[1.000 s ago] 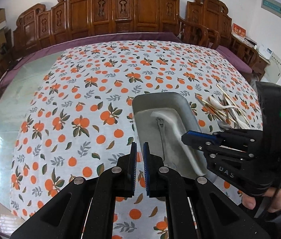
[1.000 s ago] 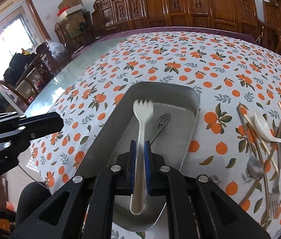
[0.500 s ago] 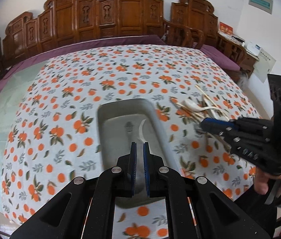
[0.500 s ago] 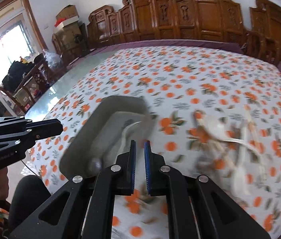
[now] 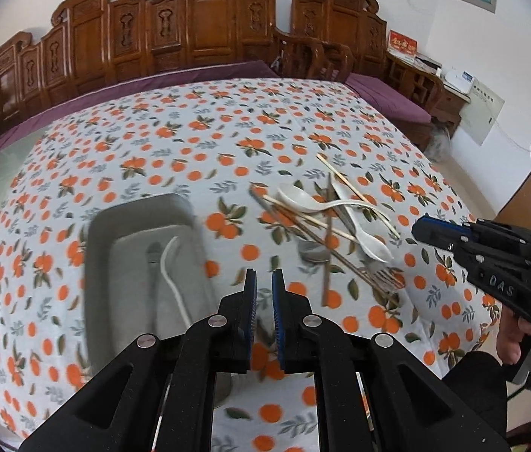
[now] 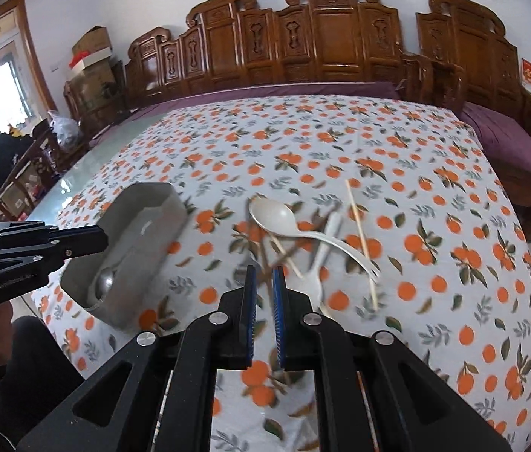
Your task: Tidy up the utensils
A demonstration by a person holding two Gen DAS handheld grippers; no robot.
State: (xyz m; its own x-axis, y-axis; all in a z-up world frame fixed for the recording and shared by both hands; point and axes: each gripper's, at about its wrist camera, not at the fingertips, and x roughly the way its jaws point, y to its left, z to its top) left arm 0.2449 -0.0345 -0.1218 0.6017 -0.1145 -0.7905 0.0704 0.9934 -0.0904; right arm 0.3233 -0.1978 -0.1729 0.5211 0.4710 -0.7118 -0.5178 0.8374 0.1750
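Note:
A grey metal tray [image 5: 99,248] lies on the orange-print tablecloth and holds a white plastic fork [image 5: 169,275] and a metal spoon [image 5: 152,260]. The tray also shows in the right wrist view [image 6: 167,203] with the metal spoon [image 6: 105,280] inside. A loose pile of utensils [image 5: 333,226] lies to its right: a white spoon [image 6: 271,216], a white fork [image 6: 355,254], chopsticks [image 6: 359,229] and metal pieces. My left gripper [image 5: 263,282] is nearly shut and empty, above the cloth between tray and pile. My right gripper [image 6: 264,277] is nearly shut and empty, just before the pile.
The tablecloth [image 5: 227,143] covers most of a large table with a bare glass strip at the left [image 6: 88,173]. Carved wooden chairs [image 5: 205,19] line the far side. A purple bench [image 6: 506,143] runs at the right. The table's near edge lies below both grippers.
My right gripper let go of the white fork in the tray and swung right to the utensil pile. My left gripper's view also swung right, from the tray toward the pile.

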